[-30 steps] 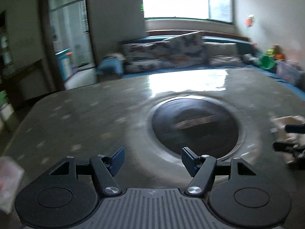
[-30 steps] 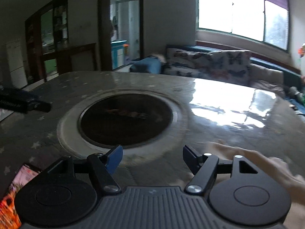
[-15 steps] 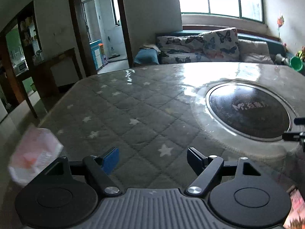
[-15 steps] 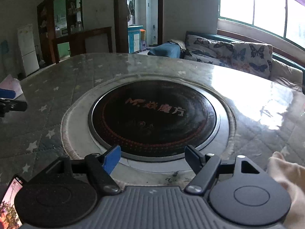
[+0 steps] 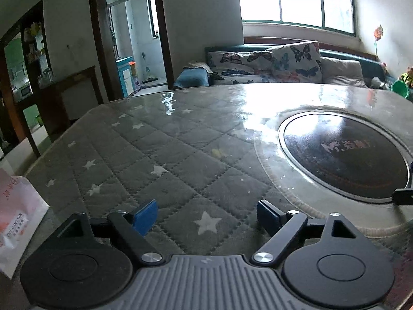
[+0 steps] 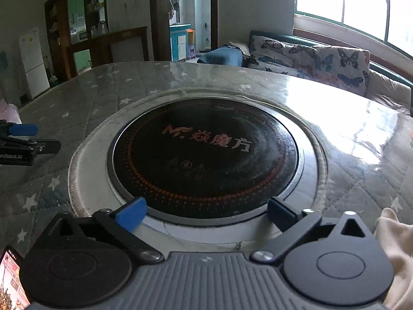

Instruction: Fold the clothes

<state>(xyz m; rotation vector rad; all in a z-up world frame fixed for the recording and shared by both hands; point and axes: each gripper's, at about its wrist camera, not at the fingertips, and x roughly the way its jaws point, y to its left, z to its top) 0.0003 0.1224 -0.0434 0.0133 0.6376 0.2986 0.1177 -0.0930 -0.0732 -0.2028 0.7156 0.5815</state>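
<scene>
A cream garment (image 6: pixel 395 253) lies at the table's near right corner, only its edge showing in the right wrist view, just right of my right gripper (image 6: pixel 206 213). That gripper is open and empty, low over the near rim of the round black cooktop (image 6: pixel 206 155). My left gripper (image 5: pixel 210 215) is open and empty, low over the grey star-quilted table cover (image 5: pixel 155 160). It also shows in the right wrist view (image 6: pixel 23 142) at the left edge. The garment is not in the left wrist view.
A white and pink paper bag (image 5: pixel 15 222) stands at the table's left edge. A phone (image 6: pixel 10 281) with a lit screen lies at the near left. The cooktop (image 5: pixel 346 152) is set into the table. A butterfly-print sofa (image 5: pixel 271 62) stands behind.
My left gripper has swung left, from over the cooktop to over the quilted cover. My right gripper has moved lower and closer to the cooktop; the hand beside it is gone from view.
</scene>
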